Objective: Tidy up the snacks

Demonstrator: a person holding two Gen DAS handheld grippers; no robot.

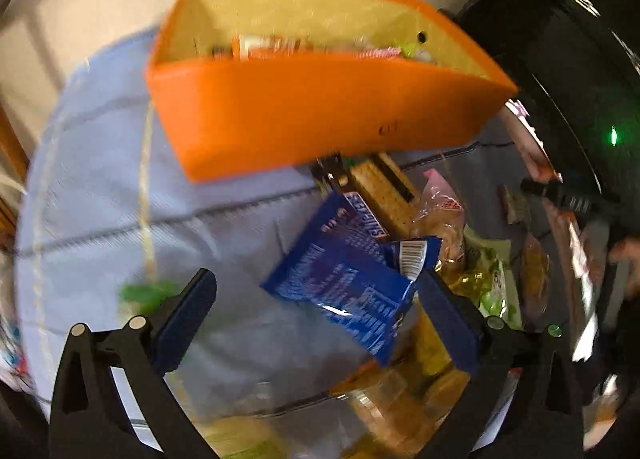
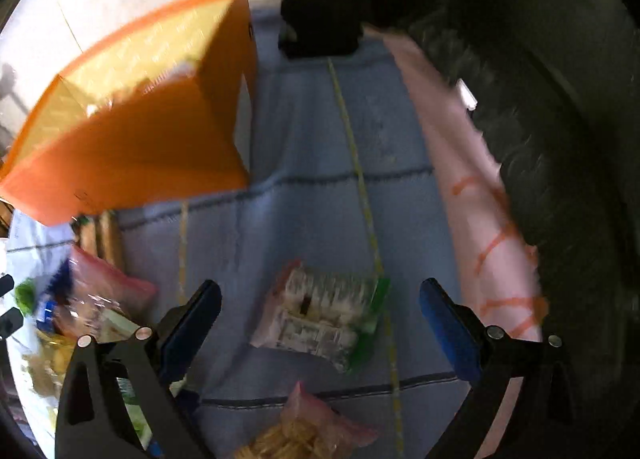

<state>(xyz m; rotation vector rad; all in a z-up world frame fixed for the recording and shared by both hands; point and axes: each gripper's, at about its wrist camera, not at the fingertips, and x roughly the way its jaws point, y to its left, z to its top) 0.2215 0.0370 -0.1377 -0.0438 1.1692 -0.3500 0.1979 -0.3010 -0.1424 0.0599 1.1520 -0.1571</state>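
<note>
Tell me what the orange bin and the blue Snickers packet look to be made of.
Orange bin: probably rigid plastic or coated board, matte; flat straight walls, crisp folded-looking corners, no shine. Blue Snickers packet: thin glossy plastic film; it shows crinkles, bright glare streaks and a printed barcode flap.

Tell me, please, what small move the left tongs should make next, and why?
Probably shut the left tongs on the blue Snickers pack: their jaws stand wide open with the pack between them, its corner against the right finger. The orange box, already holding snacks, sits just beyond.
</note>
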